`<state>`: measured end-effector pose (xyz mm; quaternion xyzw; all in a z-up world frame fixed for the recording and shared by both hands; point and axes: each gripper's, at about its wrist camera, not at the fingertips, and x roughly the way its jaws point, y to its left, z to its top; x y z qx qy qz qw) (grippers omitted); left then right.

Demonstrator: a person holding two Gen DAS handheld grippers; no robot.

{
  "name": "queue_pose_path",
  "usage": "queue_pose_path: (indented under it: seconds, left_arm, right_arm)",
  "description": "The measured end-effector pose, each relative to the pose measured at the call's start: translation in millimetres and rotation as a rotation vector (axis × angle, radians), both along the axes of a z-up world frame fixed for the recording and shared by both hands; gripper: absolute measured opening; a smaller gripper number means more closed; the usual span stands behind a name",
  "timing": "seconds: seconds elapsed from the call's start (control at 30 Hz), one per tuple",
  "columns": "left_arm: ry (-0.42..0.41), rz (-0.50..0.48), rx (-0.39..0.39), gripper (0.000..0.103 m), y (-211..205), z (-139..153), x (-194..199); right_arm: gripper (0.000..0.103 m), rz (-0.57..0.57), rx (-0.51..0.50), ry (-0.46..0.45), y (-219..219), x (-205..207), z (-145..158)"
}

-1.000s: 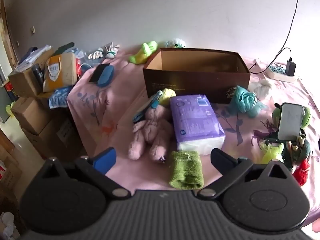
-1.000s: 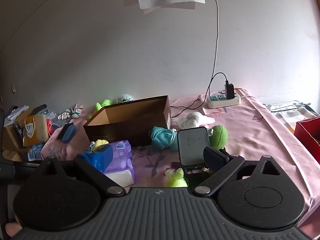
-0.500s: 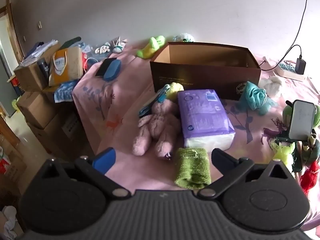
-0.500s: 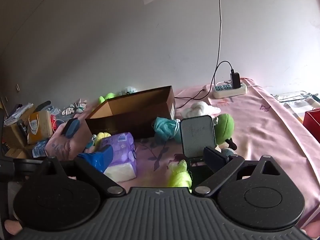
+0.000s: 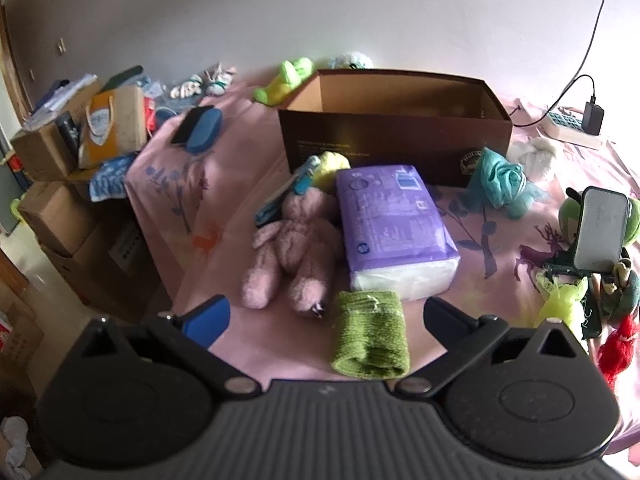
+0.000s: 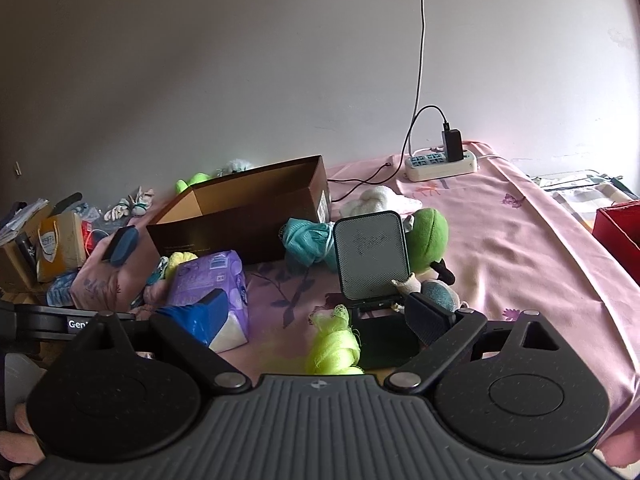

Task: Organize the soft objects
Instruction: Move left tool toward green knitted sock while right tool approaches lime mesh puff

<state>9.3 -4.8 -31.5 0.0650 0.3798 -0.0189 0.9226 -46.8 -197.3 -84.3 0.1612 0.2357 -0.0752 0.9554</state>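
Note:
An open brown cardboard box stands on the pink bed. In front of it lie a pink plush bear, a purple tissue pack, a folded green cloth, a teal cloth and a yellow-green cloth. My left gripper is open and empty, just above the green cloth. My right gripper is open and empty above the yellow-green cloth.
A grey device on a stand sits beside a green plush. A power strip with cable lies at the back. Cardboard boxes and bags stand left of the bed. A red box is far right.
Both grippers have moved a little closer to the bed and its objects. Both stay open and empty. Nothing on the bed has moved.

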Motion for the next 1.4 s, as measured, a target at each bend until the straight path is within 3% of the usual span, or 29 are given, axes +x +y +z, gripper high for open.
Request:
queue_pose_path:
  seconds: [0.23,0.63,1.03,1.4]
  left_arm:
    - [-0.004,-0.006,0.012,0.103,4,-9,10]
    - [0.044,-0.005,-0.046,0.103,21,-28,29]
    - [0.072,-0.155,-0.234,0.103,51,-46,17]
    - [0.086,-0.236,-0.181,0.103,36,-66,10]
  right_arm:
    - [0.079,0.034,-0.011,0.036,9,11,-10]
    - [0.072,0.038,-0.024,0.067,14,23,-19]
    - [0.06,0.035,0.03,0.08,-19,16,-30]
    - [0.055,0.139,-0.057,0.107,4,29,-47]
